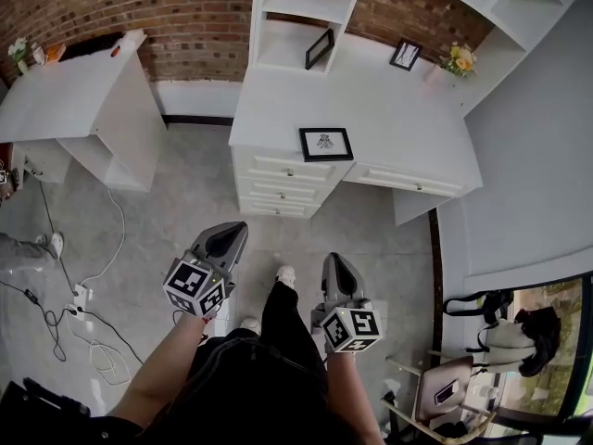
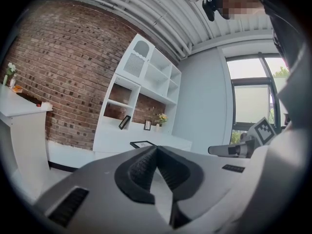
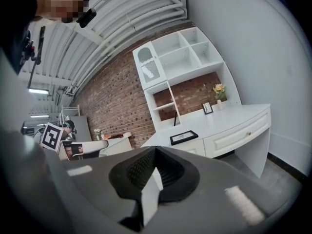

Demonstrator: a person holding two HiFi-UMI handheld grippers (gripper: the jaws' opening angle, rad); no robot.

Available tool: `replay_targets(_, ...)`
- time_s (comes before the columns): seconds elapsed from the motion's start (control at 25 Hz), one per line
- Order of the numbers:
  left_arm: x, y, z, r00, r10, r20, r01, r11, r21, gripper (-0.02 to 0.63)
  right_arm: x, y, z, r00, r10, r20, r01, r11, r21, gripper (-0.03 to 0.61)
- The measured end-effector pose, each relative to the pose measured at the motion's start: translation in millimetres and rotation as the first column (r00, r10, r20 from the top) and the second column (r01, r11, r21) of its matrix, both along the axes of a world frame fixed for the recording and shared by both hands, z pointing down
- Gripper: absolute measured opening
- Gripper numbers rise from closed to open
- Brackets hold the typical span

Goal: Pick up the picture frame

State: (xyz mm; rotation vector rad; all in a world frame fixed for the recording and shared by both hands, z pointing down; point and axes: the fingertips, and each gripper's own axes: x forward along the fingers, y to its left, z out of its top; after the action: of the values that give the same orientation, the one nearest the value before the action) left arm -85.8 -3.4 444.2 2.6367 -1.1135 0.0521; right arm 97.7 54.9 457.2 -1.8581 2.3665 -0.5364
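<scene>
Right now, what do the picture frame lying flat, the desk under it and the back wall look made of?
Picture frame: thin, matte black border; painted wood or plastic, too small to tell which.
Desk: probably white-painted or laminated board, judging by its smooth, even, low-sheen surface.
Back wall: exposed red-brown brick, rough, with pale mortar lines visible.

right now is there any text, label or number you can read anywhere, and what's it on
No text is readable in any view.
Picture frame lying flat on the white desk: a dark print with a faint line under it, too small to read.
Two smaller frames further back: too small to read.
Marker cubes: black-and-white square patterns only, no letters or numbers.
</scene>
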Motion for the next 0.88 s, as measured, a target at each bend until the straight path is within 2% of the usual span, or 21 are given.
replay_targets(0.4,34,-57,9,1.0,0.003,0.013,-0.003,1.0,-0.016,0.003,12,-80,9,0.997,-0.078,0.015,0.078,0.997,-0.023,0.003)
replay_targets(0.88,57,-113,29,0.999,-0.044,0.026,0.046,0.996,-0.075,0.002,17,-147,34,0.982,-0.17,0.077,0.176,0.981,-0.085,0.003)
